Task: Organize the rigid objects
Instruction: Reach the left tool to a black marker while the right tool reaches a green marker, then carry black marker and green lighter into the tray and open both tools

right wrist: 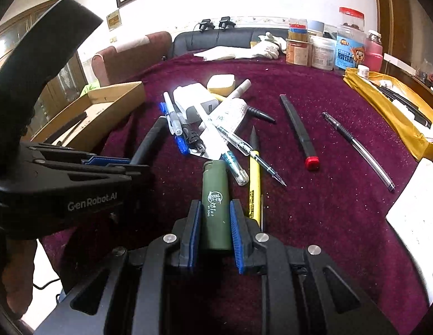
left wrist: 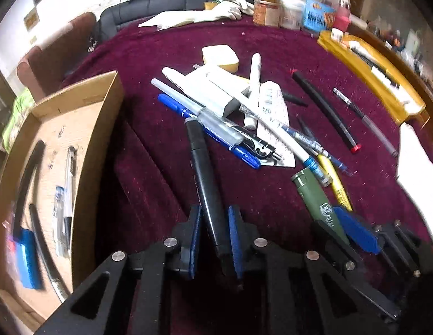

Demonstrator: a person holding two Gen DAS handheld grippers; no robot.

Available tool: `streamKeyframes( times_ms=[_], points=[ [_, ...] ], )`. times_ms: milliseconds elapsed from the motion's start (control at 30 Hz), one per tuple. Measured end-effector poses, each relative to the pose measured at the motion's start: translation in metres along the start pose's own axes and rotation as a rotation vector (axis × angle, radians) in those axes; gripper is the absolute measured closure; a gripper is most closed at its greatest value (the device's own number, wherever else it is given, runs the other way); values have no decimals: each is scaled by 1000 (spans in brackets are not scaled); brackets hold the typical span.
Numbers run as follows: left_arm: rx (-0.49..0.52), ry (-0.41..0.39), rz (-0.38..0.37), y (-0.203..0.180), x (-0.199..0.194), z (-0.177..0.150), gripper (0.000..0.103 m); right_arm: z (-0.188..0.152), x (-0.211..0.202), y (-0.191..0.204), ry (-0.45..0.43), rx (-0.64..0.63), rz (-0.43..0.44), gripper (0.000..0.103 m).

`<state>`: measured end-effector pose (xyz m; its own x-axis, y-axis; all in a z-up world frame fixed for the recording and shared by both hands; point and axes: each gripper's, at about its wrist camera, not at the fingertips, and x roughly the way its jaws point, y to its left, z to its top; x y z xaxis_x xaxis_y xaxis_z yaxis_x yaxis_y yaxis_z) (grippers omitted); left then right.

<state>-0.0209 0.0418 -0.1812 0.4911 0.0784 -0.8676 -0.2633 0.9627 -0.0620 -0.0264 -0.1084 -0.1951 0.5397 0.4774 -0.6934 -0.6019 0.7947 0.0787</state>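
Pens lie heaped on the tabletop [left wrist: 149,55]. My left gripper [left wrist: 215,223] clamps the black marker [left wrist: 201,167] near its end; my right gripper [right wrist: 215,223] clamps the green tube [right wrist: 215,195]. Lifting could swing the marker into the pile [left wrist: 230,111], scattering it.

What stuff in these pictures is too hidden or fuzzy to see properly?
- Left wrist view: items in the cardboard box, blurred at the edge.
- Left wrist view: labels on the far jars, blurred.
- Right wrist view: green tube, lower end hidden inside the right gripper.
- Right wrist view: box contents, hidden by its wall and the left gripper.
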Motion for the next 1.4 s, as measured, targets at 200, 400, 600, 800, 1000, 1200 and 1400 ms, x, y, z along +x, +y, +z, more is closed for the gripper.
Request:
streamKeyframes(
  times_ms=[200, 400, 600, 800, 1000, 1200, 1400],
  points=[
    [-149, -92, -209, 28, -54, -17, 89, 2, -26, -9, -73, 122, 130, 83],
    [-217, -101, -278, 61, -102, -33, 90, 13, -49, 19, -118, 131, 273, 83],
    [-303, -158, -233, 117, -134, -53, 89, 21, -57, 67, -97, 62, 378, 83],
    [-392, -204, -156, 180, -141, -51, 89, 33, -39, 110, -46, 4, 445, 83],
    [-406, -192, -80, 218, -123, -38, 89, 52, -10, 148, 3, -54, 449, 83],
    [-385, -144, -34, 251, -88, -9, 89, 68, 28, 176, 44, -113, 386, 83],
    [-326, -57, -23, 255, -49, 17, 89, 78, 53, 198, 57, -176, 317, 83]
  ],
)
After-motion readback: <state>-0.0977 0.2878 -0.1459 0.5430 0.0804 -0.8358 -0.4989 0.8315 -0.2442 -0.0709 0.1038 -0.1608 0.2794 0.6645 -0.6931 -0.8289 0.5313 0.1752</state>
